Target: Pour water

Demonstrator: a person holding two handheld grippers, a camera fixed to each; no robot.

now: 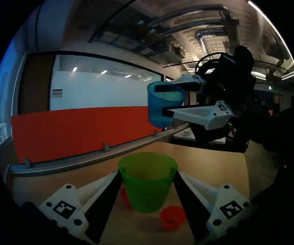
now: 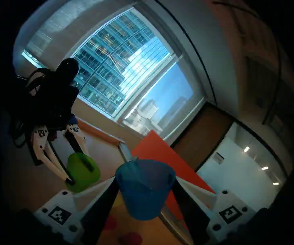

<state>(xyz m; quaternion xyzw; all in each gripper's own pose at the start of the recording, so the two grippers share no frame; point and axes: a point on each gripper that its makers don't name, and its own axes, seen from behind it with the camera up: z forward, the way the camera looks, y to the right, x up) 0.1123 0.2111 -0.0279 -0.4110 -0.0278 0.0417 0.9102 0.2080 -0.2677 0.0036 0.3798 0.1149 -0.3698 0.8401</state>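
Blue cup (image 2: 145, 190) between right gripper (image 2: 145, 181) jaws, gripped high for pouring | green cup (image 1: 148, 183) between left gripper (image 1: 148, 173) jaws, clamped upright to receive

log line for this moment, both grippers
left gripper shut on green cup | right gripper shut on blue cup | blue cup aloft, no stream | small red cup on table

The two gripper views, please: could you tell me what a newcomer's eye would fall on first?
The green cup, clamped in the left gripper low in the left gripper view, stands out first. Next comes the blue cup in the right gripper, held higher up, with a bright window of glass towers behind it. A long orange wall panel runs behind the wooden table.
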